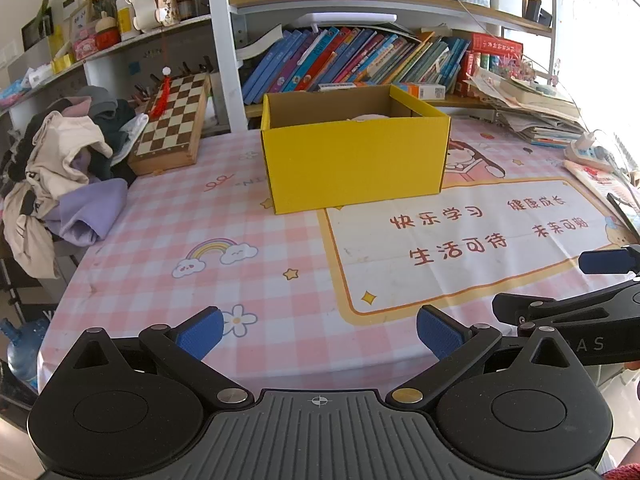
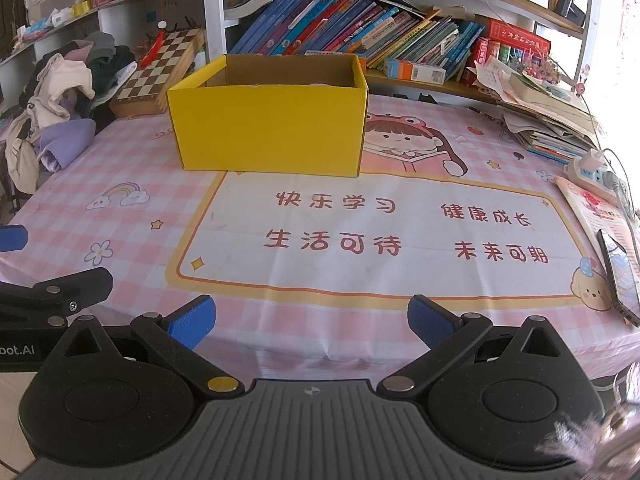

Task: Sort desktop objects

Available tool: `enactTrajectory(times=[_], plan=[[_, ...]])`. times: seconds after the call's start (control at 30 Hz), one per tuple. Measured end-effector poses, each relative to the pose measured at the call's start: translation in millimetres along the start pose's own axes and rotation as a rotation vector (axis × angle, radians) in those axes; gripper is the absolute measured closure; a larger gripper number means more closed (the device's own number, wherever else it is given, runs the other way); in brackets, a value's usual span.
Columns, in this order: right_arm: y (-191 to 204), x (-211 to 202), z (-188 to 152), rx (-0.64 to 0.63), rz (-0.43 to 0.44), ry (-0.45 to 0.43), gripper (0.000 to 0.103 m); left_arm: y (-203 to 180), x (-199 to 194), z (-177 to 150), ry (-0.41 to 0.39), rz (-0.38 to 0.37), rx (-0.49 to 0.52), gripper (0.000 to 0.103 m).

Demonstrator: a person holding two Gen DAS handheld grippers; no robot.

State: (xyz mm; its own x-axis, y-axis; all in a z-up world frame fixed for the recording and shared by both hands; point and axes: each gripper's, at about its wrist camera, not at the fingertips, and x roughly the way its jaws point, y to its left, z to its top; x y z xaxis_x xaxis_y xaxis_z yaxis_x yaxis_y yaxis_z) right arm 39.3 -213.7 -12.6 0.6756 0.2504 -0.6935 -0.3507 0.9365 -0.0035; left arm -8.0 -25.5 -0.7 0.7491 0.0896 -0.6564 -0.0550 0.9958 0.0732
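i hold both my left gripper [image 1: 320, 334] and right gripper [image 2: 312, 322] fingers wide (nothing in them) near the yellow box [image 2: 268, 128] on the bench [image 2: 132, 236].

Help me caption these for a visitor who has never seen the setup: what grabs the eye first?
The bright yellow box stands open-topped mid-table, on a pink checked tablecloth printed with big red Chinese characters. Behind it runs a packed row of leaning books; a heap of clothes and a chessboard sit far left. Both grippers, left and right, hover open at the near edge.
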Motion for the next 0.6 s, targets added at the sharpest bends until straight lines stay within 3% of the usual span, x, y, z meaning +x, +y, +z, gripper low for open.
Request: enactTrajectory(times=[0.6], plan=[[1.8,3.3,0.2,0.000,0.001,0.013,0.000,3.0,2.2,-2.2,0.002,-0.024,-0.020,0.000]])
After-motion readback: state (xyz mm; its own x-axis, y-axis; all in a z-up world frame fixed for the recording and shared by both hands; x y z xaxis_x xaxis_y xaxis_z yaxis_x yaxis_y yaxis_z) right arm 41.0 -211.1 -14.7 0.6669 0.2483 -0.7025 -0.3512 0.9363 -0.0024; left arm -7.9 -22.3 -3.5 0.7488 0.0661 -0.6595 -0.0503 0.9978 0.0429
